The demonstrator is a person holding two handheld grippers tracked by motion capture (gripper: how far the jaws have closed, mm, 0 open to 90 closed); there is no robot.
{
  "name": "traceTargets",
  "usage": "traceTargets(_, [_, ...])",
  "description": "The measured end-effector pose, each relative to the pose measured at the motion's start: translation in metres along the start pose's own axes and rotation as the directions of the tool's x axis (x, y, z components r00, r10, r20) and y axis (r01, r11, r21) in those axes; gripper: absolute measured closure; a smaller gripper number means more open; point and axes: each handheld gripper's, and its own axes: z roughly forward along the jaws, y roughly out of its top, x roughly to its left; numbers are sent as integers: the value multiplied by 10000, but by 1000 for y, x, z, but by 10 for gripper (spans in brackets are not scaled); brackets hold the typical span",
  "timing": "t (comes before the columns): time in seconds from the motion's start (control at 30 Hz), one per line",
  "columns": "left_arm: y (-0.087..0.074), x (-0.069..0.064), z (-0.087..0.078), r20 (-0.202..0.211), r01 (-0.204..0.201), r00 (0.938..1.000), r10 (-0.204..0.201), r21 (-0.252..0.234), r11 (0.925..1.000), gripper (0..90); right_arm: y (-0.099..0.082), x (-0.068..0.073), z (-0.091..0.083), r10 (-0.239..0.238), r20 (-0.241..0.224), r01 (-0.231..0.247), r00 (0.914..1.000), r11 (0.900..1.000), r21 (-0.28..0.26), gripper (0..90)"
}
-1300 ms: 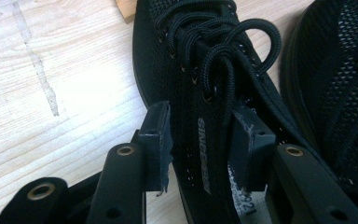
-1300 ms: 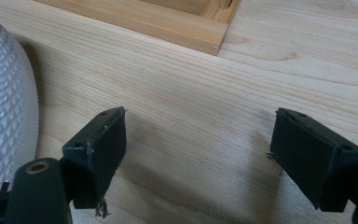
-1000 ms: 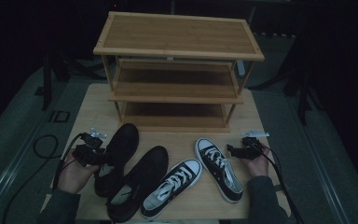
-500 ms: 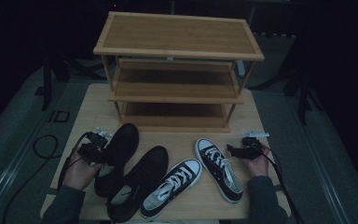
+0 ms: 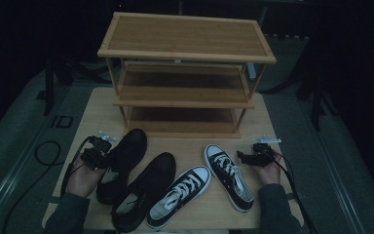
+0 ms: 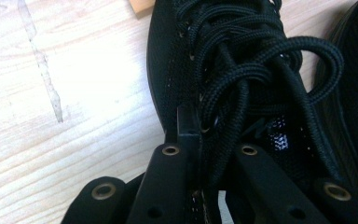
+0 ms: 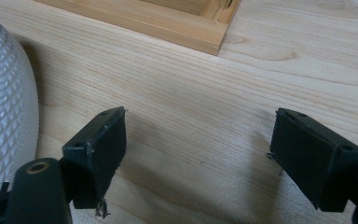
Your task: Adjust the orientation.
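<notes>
Shoe rack (image 5: pixel 185 73) at the back of the table (image 5: pixel 97 105), all three shelves bare. Four shoes in front of it: two black ones on my left, two black-and-white sneakers (image 5: pixel 226 175) on my right. My left tongs (image 5: pixel 100 153) have just been closing and are now clenched on the side of the left black shoe (image 5: pixel 121 163) by the laces (image 6: pixel 242 70), one jaw outside the upper, the other in at the lacing. A second ago they were still wide beside it. So I'd call the grasp made; lift to a shelf looks like next. Shoe's still on the table. Right tongs (image 7: pixel 198 154) released, parked over bare wood beside the sneaker toe (image 7: pixel 4 98).
</notes>
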Motion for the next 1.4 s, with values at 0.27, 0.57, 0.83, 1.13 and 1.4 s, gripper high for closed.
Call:
traceTargets(0.27, [9, 2, 1, 334, -75, 9994, 84, -265, 9996, 881, 0, 0, 0, 0, 1, 0, 10000, 10000, -1, 183])
traceTargets(0.57, [28, 0, 3, 592, -51, 9982, 87, -606, 9981, 881, 0, 0, 0, 1, 2, -1, 10000, 10000, -7, 183])
traceTargets(0.83, [52, -1, 12, 603, 313, 9978, -261, -860, 9958, 880, 0, 0, 0, 1, 0, -1, 10000, 10000, -5, 183])
traceTargets(1.13, [82, -1, 35, 310, 886, 9958, -865, -743, 9933, 880, 0, 0, 0, 4, 0, -4, 10000, 10000, -5, 183])
traceTargets(1.4, [98, -2, 46, 34, 1314, 9913, -1317, -929, 9870, 879, 0, 0, 0, 4, 1, -4, 10000, 10000, -4, 183])
